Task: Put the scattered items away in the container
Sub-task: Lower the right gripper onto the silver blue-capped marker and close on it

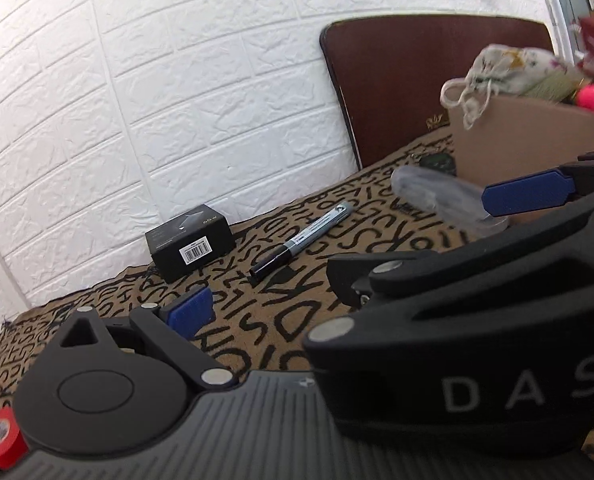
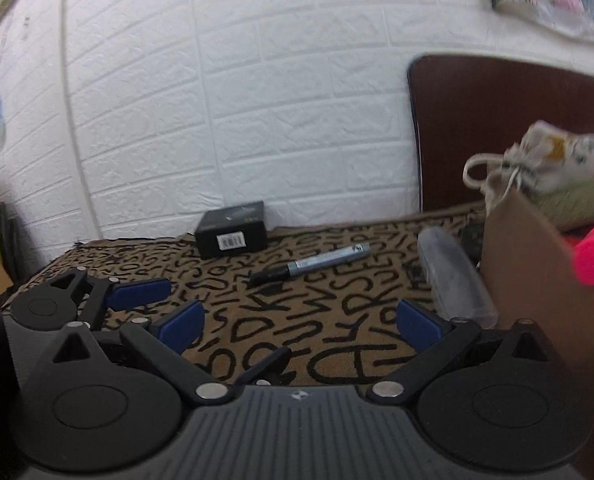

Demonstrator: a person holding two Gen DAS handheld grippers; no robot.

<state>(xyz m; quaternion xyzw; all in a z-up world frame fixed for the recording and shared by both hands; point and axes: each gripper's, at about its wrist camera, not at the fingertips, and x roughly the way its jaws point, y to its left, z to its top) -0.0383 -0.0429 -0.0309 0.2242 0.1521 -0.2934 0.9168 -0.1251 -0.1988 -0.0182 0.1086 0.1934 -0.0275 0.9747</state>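
Right gripper (image 2: pixel 297 326): jaws apart, empty, low over the lettered table (image 2: pixel 337 304). Left gripper (image 2: pixel 153 304): jaws apart, lower left. Marker (image 2: pixel 311 263) and black box (image 2: pixel 233 230) lie mid-frame; clear tube (image 2: pixel 453 276) touches the cardboard container (image 2: pixel 537 300) at right.

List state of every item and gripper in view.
marker: capped, lying flat on the cloth
black box: closed, on the cloth by the wall
cardboard box: open, already holding items
drawstring pouch: in the box, cinched
right gripper: open, empty
left gripper: cannot tell
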